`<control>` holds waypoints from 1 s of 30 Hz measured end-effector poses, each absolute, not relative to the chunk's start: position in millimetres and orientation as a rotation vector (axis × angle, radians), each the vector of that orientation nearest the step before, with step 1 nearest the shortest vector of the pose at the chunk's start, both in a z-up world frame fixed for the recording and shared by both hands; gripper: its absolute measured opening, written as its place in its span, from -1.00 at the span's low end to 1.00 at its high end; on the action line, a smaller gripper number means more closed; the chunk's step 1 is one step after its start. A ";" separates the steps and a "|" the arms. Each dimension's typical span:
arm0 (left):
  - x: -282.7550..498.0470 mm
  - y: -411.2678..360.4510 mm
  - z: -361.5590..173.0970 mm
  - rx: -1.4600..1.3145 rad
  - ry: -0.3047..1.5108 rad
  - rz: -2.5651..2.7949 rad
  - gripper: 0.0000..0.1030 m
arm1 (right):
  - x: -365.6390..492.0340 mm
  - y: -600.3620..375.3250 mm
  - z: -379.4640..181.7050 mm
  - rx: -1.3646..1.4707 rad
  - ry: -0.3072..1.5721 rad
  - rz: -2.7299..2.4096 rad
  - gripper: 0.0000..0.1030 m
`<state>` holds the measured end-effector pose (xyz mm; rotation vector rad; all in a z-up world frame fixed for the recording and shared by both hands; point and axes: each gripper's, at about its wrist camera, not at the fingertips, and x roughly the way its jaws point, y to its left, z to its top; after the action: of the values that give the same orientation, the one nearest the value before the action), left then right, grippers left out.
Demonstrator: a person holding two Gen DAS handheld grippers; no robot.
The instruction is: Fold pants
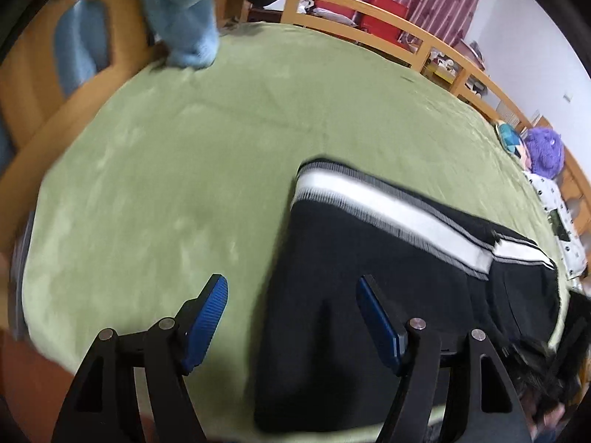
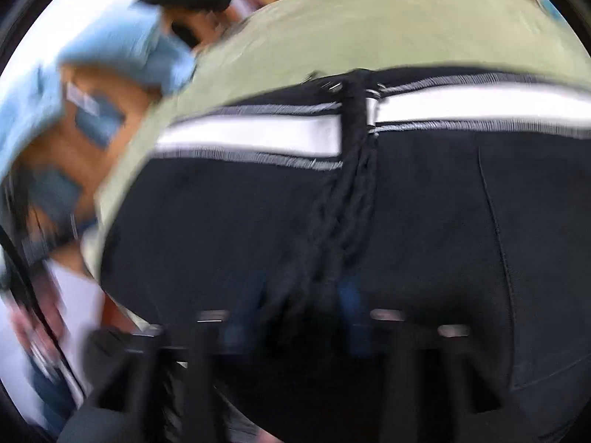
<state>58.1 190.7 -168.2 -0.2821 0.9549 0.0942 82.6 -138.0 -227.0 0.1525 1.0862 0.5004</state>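
Black pants [image 1: 369,277] with a white and grey striped waistband [image 1: 388,214] lie flat on a green blanket [image 1: 184,166]. My left gripper [image 1: 291,278] hovers open above the pants' left edge, one blue pad over the blanket, the other over the black cloth. In the blurred right wrist view the pants [image 2: 221,221] fill the frame and the black drawstring [image 2: 347,203] hangs down from the waistband [image 2: 258,134]. My right gripper [image 2: 295,310] sits low over the cloth, its pads a narrow way apart on either side of the drawstring.
A light blue plush item [image 1: 181,11] stands at the blanket's far left corner. A wooden bed rail [image 1: 369,11] runs along the far side, red curtains behind it. A purple plush toy [image 1: 545,151] and a spotted white cloth [image 1: 554,214] lie at the right edge.
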 end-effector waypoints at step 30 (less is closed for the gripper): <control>191.3 178.3 -211.6 -0.320 1.039 0.043 -0.24 | 230.7 -146.0 -244.7 0.253 1.114 0.471 -0.41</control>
<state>191.3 178.3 -211.6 -0.3198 1.0389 0.0432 230.7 -146.0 -244.7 0.2534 1.1137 0.4713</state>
